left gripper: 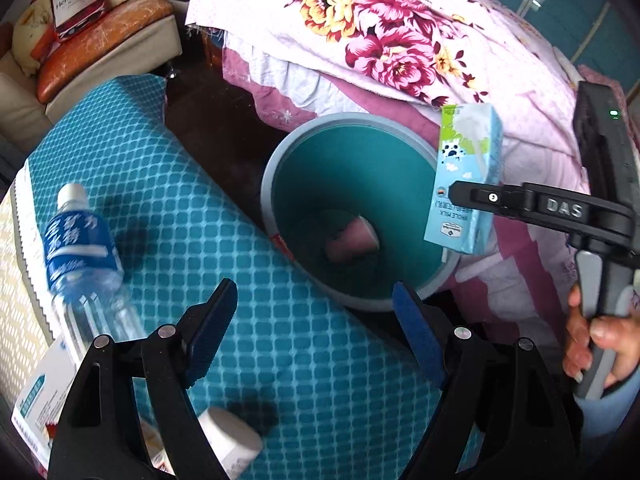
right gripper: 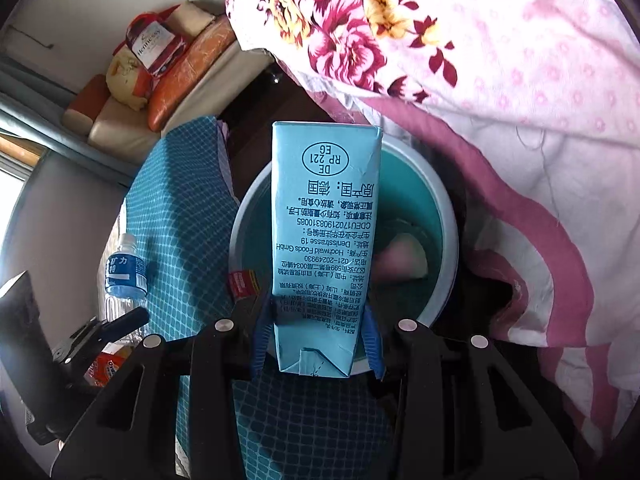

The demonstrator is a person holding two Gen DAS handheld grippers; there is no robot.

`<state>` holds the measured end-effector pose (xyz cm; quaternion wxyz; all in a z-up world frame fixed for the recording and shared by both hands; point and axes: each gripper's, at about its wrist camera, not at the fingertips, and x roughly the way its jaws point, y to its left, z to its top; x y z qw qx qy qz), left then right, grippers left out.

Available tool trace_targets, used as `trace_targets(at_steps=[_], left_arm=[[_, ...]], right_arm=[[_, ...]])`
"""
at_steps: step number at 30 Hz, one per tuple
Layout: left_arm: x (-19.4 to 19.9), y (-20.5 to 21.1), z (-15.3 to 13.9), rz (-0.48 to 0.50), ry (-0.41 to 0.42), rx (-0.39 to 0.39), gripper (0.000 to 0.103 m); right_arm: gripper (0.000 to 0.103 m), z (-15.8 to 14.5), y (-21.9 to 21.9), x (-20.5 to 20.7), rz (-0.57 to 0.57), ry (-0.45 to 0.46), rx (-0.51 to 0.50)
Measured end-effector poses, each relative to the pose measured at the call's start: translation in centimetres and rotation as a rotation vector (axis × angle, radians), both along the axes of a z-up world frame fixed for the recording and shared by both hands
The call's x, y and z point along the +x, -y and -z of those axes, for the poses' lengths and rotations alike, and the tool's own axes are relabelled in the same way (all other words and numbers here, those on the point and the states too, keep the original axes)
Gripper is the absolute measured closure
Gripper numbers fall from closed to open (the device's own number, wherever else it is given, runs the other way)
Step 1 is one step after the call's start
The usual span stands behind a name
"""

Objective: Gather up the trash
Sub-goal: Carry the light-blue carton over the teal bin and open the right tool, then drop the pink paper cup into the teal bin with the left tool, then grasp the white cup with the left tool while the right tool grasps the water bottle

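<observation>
My right gripper (right gripper: 318, 328) is shut on the lower end of a light blue milk carton (right gripper: 324, 240), holding it upright over a teal bin (right gripper: 444, 220). A pink cup (right gripper: 400, 256) lies in the bin's bottom. In the left wrist view the same carton (left gripper: 468, 176) hangs at the bin's right rim (left gripper: 280, 168), with the right gripper (left gripper: 460, 196) and a hand behind it. My left gripper (left gripper: 316, 300) is open with nothing between its fingers, above the teal patterned cloth (left gripper: 280, 360) just before the bin. A blue-labelled water bottle (left gripper: 80, 256) lies on the cloth to the left.
A small white bottle (left gripper: 232, 436) and a printed box (left gripper: 36, 404) lie near my left fingers. An orange packet (right gripper: 108, 364) sits by the bottle. A bed with a floral quilt (left gripper: 380, 40) stands behind the bin. A sofa with cushions and a red bag (left gripper: 76, 0) is at the far left.
</observation>
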<state>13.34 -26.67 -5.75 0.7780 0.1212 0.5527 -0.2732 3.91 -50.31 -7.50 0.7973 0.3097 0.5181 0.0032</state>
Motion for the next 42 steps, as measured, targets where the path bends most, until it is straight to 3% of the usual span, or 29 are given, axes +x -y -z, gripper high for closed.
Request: trace_targets(at_steps=[3, 12, 24, 37, 42], left_arm=[[-0.6, -1.4, -0.6, -0.005, -0.003, -0.015, 0.022], [-2.7, -6.5, -2.3, -0.046, 0.032, -0.002, 0.022], [-5.9, -11.8, -1.6, -0.056, 0.039, 0.028, 0.022], [-7.9, -11.7, -0.1, 0.035, 0.053, 0.073, 0.022], [-8.0, -11.5, 0.3, 0.056, 0.050, 0.081, 0.030]], right_arm=[[0.048, -0.2, -0.3, -0.1, 0.008, -0.010, 0.003], [0.026, -2.8, -3.1, -1.0, -0.029, 0.020, -0.042], [0.023, -5.1, -8.4, -2.9, -0.117, 0.018, -0.054], [0.022, -5.9, -12.7, -4.1, -0.209, 0.004, -0.085], [0.022, -5.4, -12.6, -4.0, -0.202, -0.013, -0.077]])
